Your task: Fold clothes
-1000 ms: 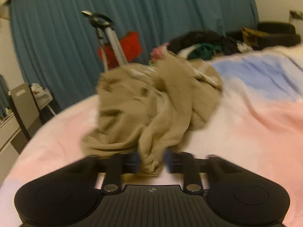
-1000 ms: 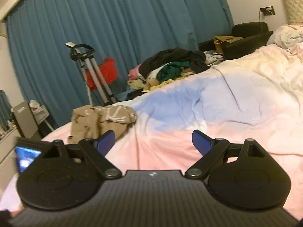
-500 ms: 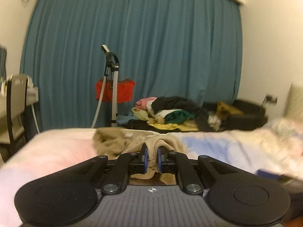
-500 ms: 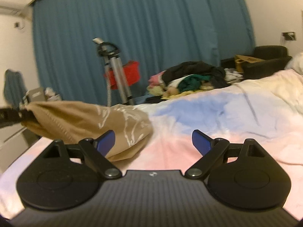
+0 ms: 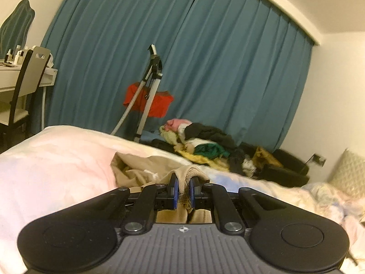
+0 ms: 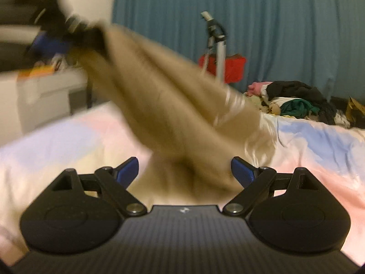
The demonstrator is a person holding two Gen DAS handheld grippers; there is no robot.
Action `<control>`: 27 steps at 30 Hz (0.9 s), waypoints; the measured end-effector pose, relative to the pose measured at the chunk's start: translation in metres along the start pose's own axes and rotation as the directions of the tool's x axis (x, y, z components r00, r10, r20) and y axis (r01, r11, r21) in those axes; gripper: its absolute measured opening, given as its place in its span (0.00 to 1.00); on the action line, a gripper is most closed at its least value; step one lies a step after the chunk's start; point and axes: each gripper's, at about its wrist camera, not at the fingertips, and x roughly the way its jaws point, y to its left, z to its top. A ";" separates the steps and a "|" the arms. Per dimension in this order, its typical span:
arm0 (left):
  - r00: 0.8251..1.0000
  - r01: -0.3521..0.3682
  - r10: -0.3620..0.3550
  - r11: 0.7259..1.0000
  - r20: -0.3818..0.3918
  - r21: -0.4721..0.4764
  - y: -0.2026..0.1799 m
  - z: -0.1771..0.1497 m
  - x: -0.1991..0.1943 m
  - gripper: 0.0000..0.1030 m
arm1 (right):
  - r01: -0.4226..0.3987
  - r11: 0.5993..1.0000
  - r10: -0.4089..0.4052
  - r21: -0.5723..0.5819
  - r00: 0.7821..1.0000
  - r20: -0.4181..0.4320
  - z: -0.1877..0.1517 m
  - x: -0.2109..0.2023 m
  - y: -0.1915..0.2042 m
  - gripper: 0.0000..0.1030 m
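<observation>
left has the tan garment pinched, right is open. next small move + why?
Probably bring the right gripper forward and close on the free lower edge of the tan garment. The left gripper is shut on one bunched edge and holds it above the bed; the cloth hangs blurred just ahead of the open right fingers. A second grip would let it be spread.
</observation>
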 end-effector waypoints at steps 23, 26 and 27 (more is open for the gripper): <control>0.999 -0.019 0.018 0.999 -0.039 -0.049 -0.016 -0.031 0.019 0.10 | 0.198 0.954 -0.200 0.224 0.980 -0.015 -0.001 0.016 -0.079 0.87; 0.999 0.023 -0.027 0.994 -0.039 -0.111 -0.018 -0.034 0.018 0.10 | 0.236 0.930 -0.234 0.282 0.971 -0.044 -0.016 0.024 -0.093 0.87; 0.999 0.023 -0.025 0.996 -0.026 -0.090 -0.022 -0.035 0.016 0.10 | 0.262 0.919 -0.249 0.295 0.965 -0.082 -0.022 0.030 -0.099 0.87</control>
